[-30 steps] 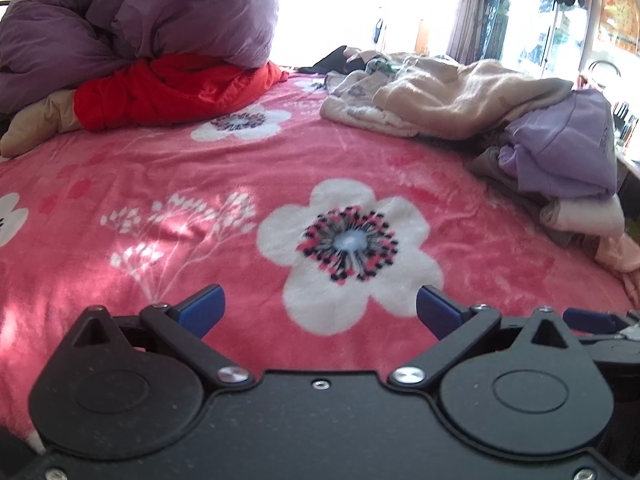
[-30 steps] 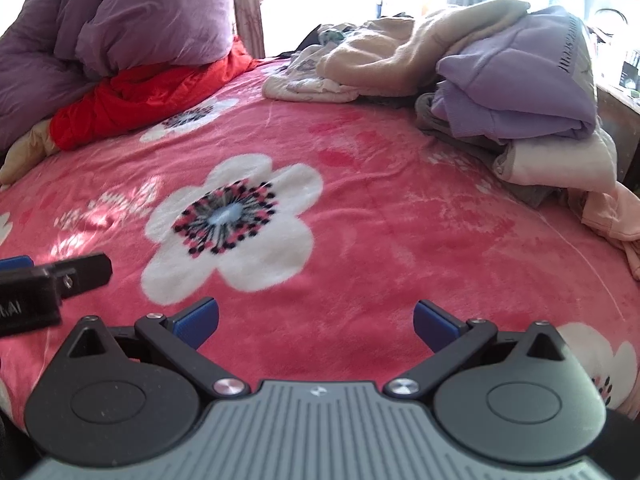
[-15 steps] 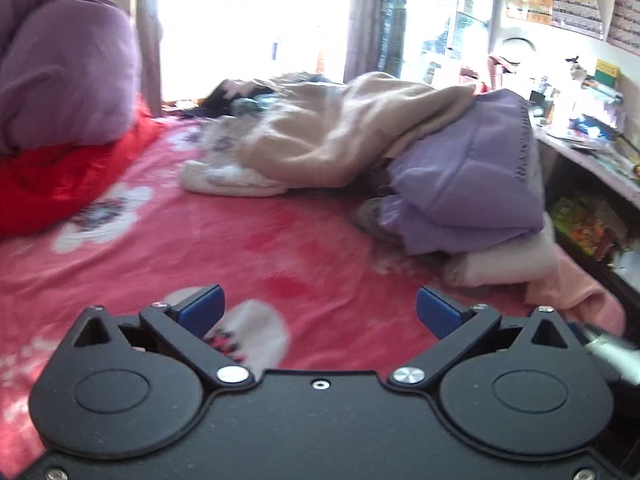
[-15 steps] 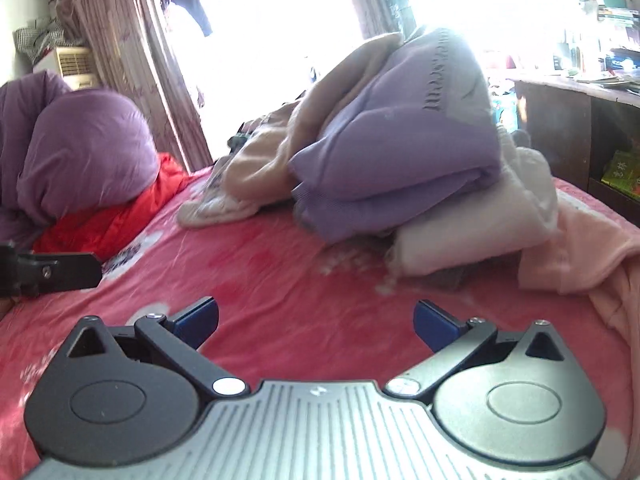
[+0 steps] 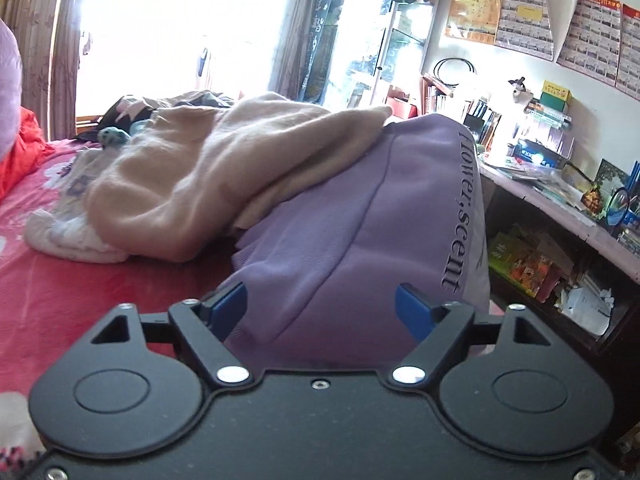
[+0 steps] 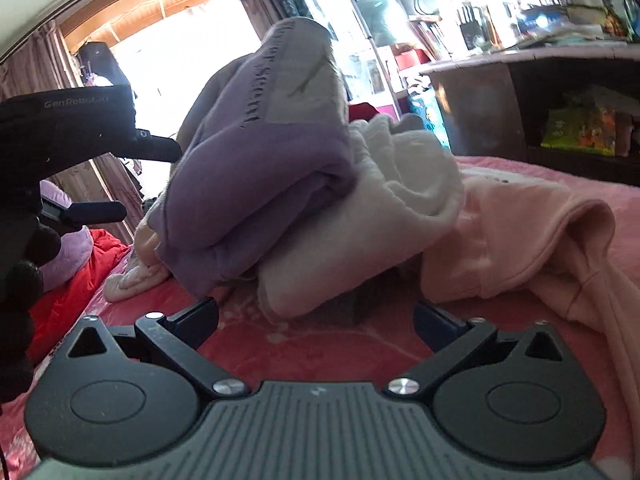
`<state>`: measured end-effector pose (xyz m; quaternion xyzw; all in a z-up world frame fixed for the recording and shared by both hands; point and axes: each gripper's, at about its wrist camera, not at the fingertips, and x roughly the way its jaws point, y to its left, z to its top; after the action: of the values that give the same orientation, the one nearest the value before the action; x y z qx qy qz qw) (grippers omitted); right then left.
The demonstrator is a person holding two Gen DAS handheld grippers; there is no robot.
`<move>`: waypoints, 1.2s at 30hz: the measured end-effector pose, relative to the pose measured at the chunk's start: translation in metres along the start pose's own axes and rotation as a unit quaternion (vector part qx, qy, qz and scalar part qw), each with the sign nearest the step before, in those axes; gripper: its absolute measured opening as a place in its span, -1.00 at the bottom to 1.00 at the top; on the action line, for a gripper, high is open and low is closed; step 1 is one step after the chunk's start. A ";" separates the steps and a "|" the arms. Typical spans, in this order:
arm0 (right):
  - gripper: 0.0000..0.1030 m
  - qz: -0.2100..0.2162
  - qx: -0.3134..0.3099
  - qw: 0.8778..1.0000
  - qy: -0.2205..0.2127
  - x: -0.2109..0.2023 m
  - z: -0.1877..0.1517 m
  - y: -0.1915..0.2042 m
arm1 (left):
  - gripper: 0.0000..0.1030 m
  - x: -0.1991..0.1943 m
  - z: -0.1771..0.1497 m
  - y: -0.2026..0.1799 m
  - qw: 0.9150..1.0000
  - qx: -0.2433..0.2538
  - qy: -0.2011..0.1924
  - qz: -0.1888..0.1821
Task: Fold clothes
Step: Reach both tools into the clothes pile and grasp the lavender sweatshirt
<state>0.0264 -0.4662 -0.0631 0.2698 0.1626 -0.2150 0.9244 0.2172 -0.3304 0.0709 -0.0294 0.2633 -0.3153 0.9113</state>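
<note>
Purple garment [image 5: 360, 216] bunched, lettered; left gripper [image 5: 320, 304] fingers closing, seemingly untouching; right gripper [image 6: 316, 316] spread.

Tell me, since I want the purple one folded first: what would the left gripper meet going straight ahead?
Most likely the purple sweatshirt: the left gripper has it between its closing jaws, though contact isn't clear.
</note>
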 end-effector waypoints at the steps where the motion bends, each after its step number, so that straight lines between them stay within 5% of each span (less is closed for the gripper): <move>1: 1.00 -0.002 0.004 1.000 0.001 0.001 -0.001 -0.002 | 0.51 0.007 0.000 -0.002 1.000 -0.002 0.002 -0.007; 4: 1.00 -0.006 0.014 1.000 -0.001 0.003 -0.002 -0.005 | 0.27 0.021 -0.001 -0.008 1.000 -0.002 0.013 -0.015; 5: 1.00 -0.009 0.016 1.000 -0.001 0.004 -0.002 -0.006 | -0.18 0.024 -0.002 -0.011 1.000 0.003 0.017 -0.010; 7: 1.00 -0.013 0.019 1.000 -0.001 0.007 -0.002 -0.008 | -0.75 0.029 -0.002 -0.015 1.000 0.012 0.026 0.001; 8: 1.00 -0.015 0.021 1.000 -0.001 0.008 -0.001 -0.009 | -0.84 0.030 -0.002 -0.015 1.000 0.014 0.027 0.005; 13: 1.00 -0.021 0.036 0.999 -0.005 0.006 -0.001 -0.012 | -0.96 0.012 0.010 -0.019 1.000 0.008 0.005 -0.016; 22: 1.00 -0.038 0.053 0.998 -0.024 -0.006 0.001 -0.027 | -0.98 -0.094 0.091 -0.047 0.988 0.013 -0.135 -0.071; 29: 1.00 -0.046 0.062 0.996 -0.033 -0.013 0.002 -0.035 | -0.99 -0.180 0.143 -0.032 0.974 0.004 -0.225 -0.028; 36: 1.00 -0.033 0.053 0.998 -0.022 -0.011 -0.001 -0.027 | -0.99 -0.253 0.154 -0.008 0.962 0.028 -0.271 0.024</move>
<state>0.0037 -0.4825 -0.0710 0.3077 0.1398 -0.2598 0.9046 0.1220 -0.2044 0.3223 -0.0815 -0.0017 -0.2807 0.9563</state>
